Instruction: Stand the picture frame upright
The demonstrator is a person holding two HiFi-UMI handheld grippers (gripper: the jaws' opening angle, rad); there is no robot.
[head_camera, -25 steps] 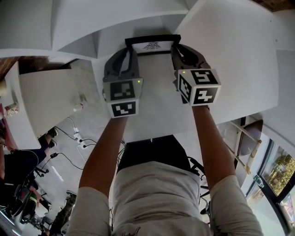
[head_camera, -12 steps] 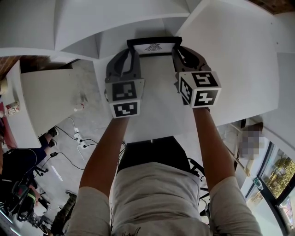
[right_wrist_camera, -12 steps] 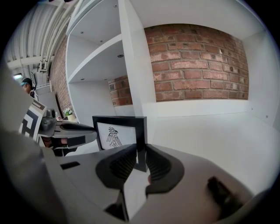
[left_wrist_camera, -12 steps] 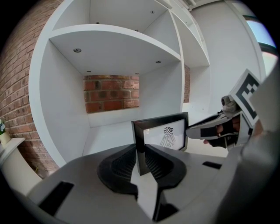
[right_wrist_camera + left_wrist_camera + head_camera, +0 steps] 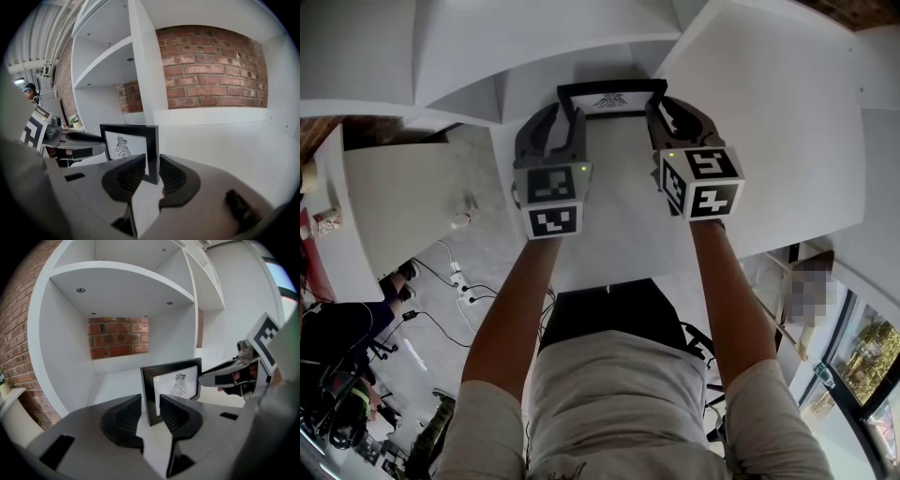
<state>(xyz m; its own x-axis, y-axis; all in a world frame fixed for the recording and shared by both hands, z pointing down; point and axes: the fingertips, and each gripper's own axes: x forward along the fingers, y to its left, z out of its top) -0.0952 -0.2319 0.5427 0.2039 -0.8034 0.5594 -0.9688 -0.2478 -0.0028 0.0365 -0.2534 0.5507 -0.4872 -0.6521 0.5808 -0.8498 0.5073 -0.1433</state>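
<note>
A black picture frame [image 5: 609,94] with a bird drawing stands upright on the white shelf [image 5: 619,187], as the left gripper view [image 5: 176,383] and the right gripper view [image 5: 126,143] both show. My left gripper [image 5: 567,108] straddles the frame's left edge [image 5: 150,401]. Its jaws have just been opening, and the edge stands between them with a gap. My right gripper [image 5: 661,103] is at the frame's right edge [image 5: 152,161], and its jaws sit tight on that edge.
The shelf is a white cubby with a brick back wall [image 5: 119,336], a divider panel [image 5: 150,84] to the right of the frame and a shelf board overhead [image 5: 126,291]. Below in the head view are a floor with cables [image 5: 450,281] and a side table [image 5: 403,197].
My left gripper's jaws stand a little wider than before. The frame stays upright, and neither hand has shifted.
</note>
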